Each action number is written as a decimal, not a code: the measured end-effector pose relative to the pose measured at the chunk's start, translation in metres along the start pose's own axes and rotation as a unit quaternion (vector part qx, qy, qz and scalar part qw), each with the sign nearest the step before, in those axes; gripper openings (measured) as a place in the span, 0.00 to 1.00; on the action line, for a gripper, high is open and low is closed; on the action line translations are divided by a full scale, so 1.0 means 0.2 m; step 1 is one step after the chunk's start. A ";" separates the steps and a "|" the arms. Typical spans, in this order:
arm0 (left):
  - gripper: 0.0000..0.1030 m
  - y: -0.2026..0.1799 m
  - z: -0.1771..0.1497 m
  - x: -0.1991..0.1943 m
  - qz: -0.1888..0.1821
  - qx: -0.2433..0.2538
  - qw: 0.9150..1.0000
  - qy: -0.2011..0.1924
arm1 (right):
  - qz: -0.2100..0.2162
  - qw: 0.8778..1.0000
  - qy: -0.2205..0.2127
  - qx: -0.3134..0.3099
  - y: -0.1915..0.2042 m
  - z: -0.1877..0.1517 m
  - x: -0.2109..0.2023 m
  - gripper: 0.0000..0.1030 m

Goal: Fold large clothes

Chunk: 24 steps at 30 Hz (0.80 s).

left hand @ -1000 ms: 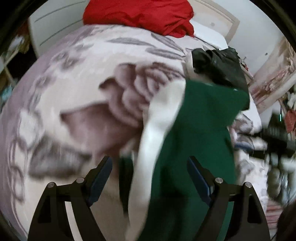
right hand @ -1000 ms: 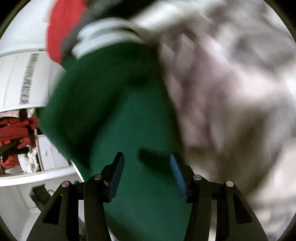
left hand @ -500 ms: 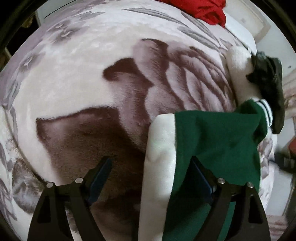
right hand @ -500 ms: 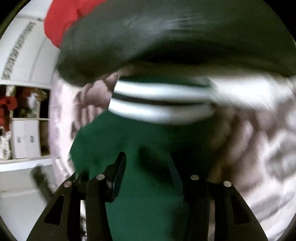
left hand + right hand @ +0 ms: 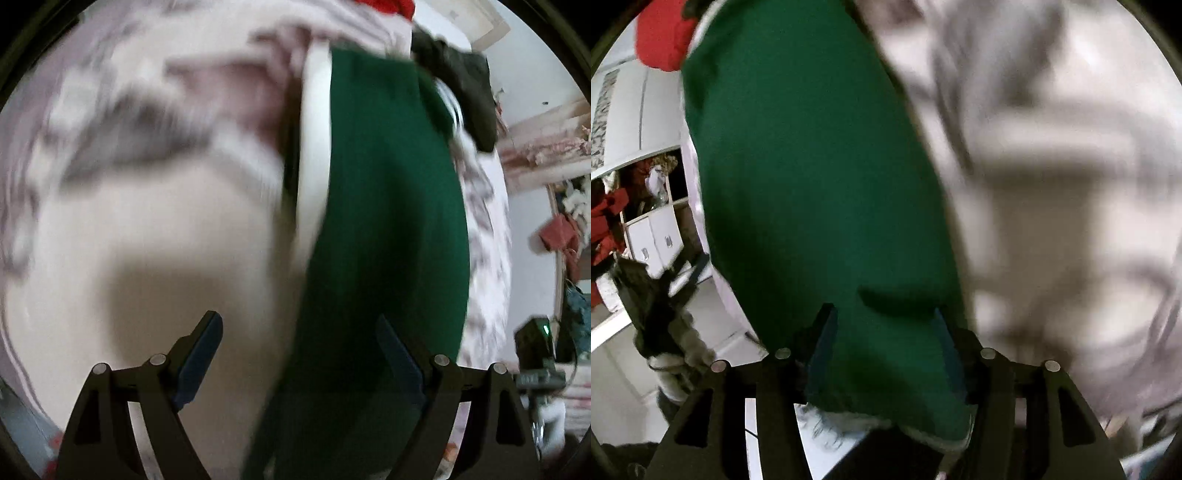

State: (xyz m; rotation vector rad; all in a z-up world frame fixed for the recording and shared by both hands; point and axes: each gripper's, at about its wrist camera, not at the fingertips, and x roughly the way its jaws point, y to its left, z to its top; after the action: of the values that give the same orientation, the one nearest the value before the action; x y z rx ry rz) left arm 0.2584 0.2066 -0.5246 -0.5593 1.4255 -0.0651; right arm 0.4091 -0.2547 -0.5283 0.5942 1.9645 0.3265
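left tool (image 5: 299,354): my jaws wide, green garment (image 5: 384,221) between them
right tool (image 5: 882,343): my jaws partly apart around green cloth; grip unclear
bed: floral blanket (image 5: 147,229), blurred

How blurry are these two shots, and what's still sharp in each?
Left wrist view: the blanket is smeared by motion, the green garment soft, the fingers crisp. Right wrist view: the blanket is heavily streaked, the garment softer-edged, the fingers sharp; both bend at the fisheye rim.

- Both my wrist views are motion-smeared; the bedspread (image 5: 155,206) ahead of the tongs is worst.
- Soft, even indoor light, no glare.
- Fisheye bends the edges; corners go black.
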 end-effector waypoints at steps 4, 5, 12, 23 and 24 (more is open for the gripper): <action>0.80 0.07 -0.25 0.05 -0.035 -0.048 0.998 0.002 | 0.001 1.000 0.021 0.016 -0.13 -0.21 0.10 0.56; 0.80 0.07 -0.28 0.05 -0.036 -0.049 0.998 -0.004 | 0.004 1.000 0.022 0.019 -0.17 -0.24 0.12 0.56; 0.77 0.01 -0.48 -0.23 0.088 -0.036 0.991 -0.091 | 0.005 1.000 0.013 0.025 -0.16 -0.47 0.21 0.56; 0.79 0.14 -0.84 -0.23 0.159 -0.074 0.980 -0.099 | 0.129 0.956 0.099 0.244 -0.59 -1.02 0.43 0.56; 0.79 0.15 -0.86 -0.23 0.156 -0.085 0.979 -0.102 | 0.165 0.944 0.103 0.265 -0.61 -1.03 0.49 0.56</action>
State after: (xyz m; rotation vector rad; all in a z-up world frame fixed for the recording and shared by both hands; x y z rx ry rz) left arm 0.0796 0.1942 -0.5008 -0.4607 1.3092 0.3580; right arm 0.1565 -0.2990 -0.5685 1.2888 2.1614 0.0555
